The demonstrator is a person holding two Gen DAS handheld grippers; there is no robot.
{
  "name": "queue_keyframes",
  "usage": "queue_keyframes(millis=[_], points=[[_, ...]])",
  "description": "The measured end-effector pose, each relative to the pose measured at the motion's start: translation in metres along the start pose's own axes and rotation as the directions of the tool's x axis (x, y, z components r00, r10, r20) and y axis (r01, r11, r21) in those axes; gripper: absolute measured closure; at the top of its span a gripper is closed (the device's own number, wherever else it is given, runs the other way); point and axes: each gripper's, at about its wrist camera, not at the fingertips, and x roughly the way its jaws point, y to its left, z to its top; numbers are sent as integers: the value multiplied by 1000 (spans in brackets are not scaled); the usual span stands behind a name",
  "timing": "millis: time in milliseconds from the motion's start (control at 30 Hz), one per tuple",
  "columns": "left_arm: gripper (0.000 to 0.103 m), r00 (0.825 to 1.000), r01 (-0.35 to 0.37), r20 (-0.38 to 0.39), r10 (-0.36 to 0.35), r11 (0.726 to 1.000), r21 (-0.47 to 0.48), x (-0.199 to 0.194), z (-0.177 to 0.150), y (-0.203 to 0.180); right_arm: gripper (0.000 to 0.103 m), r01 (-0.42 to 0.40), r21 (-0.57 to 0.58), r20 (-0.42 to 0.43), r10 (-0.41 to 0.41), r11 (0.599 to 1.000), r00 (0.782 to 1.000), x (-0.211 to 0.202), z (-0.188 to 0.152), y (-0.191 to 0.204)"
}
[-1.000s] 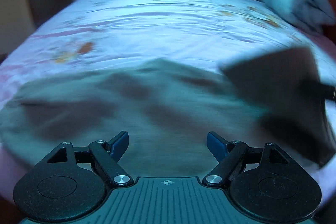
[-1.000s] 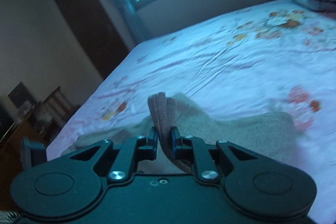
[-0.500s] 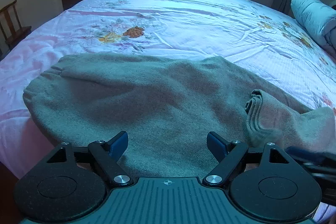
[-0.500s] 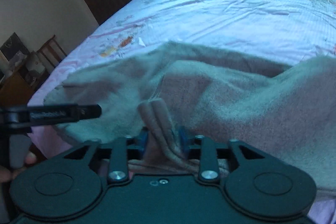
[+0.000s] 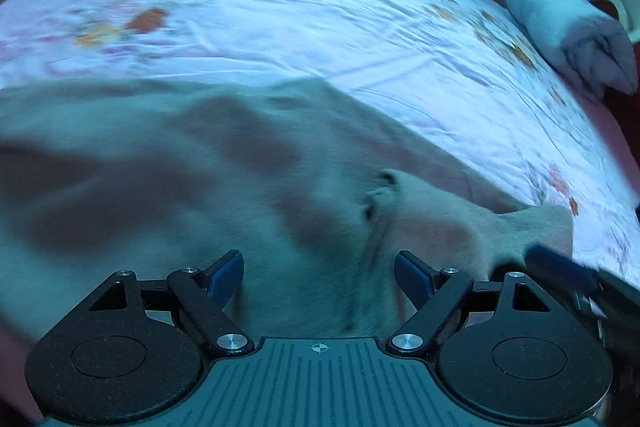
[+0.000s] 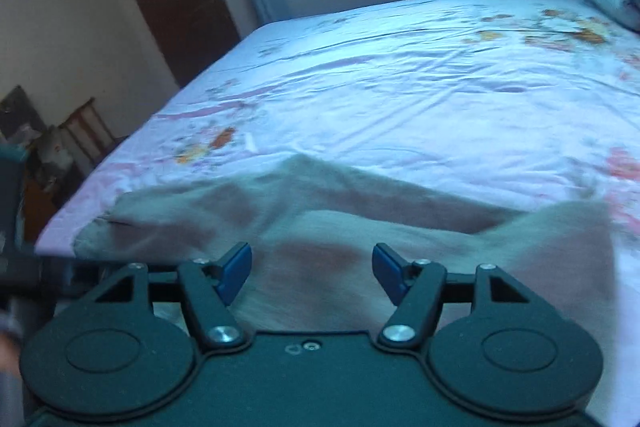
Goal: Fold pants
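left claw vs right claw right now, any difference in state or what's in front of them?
State matches: the left claw and the right claw both have jaws spread wide, holding nothing.

Differences:
1. The left claw looks at a bunched fold in the pants; the right claw faces smoother cloth.
2. The left claw's view catches the right one's tip at its edge; the right claw's view shows no clear left claw.

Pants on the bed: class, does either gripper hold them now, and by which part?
Neither. The left gripper and right gripper are both open above the pants.
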Motion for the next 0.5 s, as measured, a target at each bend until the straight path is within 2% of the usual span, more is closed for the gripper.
queue_keyframes(millis=[100,167,200,267,300,400,500], points=[[21,999,50,-8,-50,999,20,13,7,-21,44,91,-34,15,-90,995,996,-15,-13,-13],[22,998,61,-10,-61,998,24,21,11,-30,44,169,-83,13,-168,982,986,-20,-25,-21],[37,998,69,-7,-69,998,6,25,12,-32,44,201,-86,6,-201,976,979,-20,-30,-26],[61,994,110,-21,-111,994,-23,31,14,-32,44,210,-46,-25,-211,977,977,-19,-38,-38],[63,994,110,-7,-111,993,-28,30,14,-33,44,206,-20,-39,-206,978,978,-17,-41,-43],[78,989,86,113,-92,995,55,9,6,-44,44,203,-1,-61,-203,979,977,-11,-45,-49],[80,959,27,274,-71,987,161,-23,-13,-57,44,193,5,-68,-192,981,979,-9,-46,-52]])
